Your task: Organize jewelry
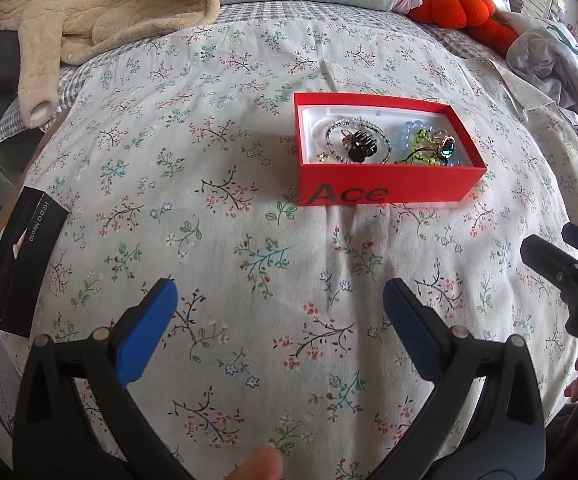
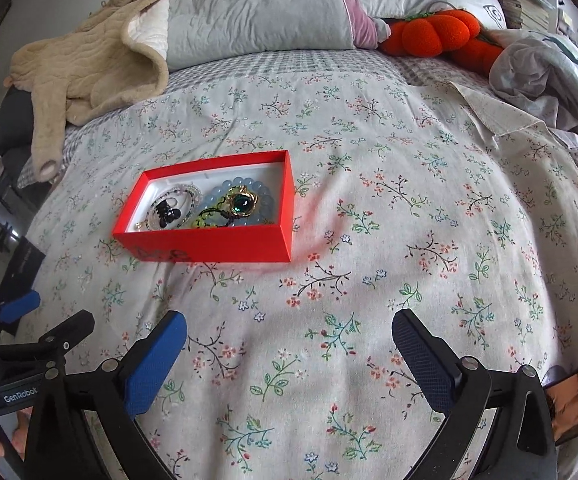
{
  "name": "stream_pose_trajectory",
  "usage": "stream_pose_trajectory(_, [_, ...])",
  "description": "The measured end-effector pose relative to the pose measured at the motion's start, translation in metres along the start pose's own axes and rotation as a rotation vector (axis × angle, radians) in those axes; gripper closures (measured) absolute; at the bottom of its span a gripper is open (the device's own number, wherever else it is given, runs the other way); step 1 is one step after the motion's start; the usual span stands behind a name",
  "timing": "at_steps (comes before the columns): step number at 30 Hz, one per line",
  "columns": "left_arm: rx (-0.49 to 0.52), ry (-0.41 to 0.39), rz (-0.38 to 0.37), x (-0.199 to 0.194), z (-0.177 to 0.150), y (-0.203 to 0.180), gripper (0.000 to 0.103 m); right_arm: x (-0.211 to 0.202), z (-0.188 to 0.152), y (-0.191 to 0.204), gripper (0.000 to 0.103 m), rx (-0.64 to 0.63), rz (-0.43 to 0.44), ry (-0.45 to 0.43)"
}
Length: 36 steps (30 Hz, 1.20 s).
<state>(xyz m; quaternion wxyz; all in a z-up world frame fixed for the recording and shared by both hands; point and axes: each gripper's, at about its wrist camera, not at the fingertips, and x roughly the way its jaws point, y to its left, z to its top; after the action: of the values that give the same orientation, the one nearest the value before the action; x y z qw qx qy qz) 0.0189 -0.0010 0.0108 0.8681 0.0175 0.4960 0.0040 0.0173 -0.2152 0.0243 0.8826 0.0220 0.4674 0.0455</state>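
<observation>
A red box rests on the floral bedspread, lid off. Inside lie beaded bracelets, a black hair claw, pale blue beads and a green-stone pendant. My left gripper hovers open over bare bedspread, nearer than the box, nothing between its blue pads. My right gripper is open too, to the right of and nearer than the box, holding nothing. Part of it shows at the left wrist view's right edge.
A black box sits at the bed's left edge. A beige fleece garment, grey pillows, an orange plush and crumpled cloth lie along the far side. A fingertip shows at the bottom.
</observation>
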Motion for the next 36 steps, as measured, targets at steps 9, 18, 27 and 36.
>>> stream_pose_trajectory(9, [0.014, -0.003, 0.011, 0.001, -0.005, -0.011, 0.001, 0.004, -0.005, 0.007, 0.000, -0.017, -0.011, 0.019])
stream_pose_trajectory(18, [0.003, 0.001, 0.021, 0.004, -0.004, -0.010, 0.001, 0.006, -0.006, 0.005, 0.000, -0.010, -0.020, 0.026])
stream_pose_trajectory(27, [0.008, 0.004, 0.012, 0.005, -0.004, -0.012, 0.001, 0.007, -0.007, 0.007, 0.000, -0.012, -0.021, 0.030])
stream_pose_trajectory(36, [0.012, 0.003, 0.020, 0.005, -0.005, -0.013, 0.001, 0.007, -0.008, 0.007, 0.000, -0.013, -0.025, 0.029])
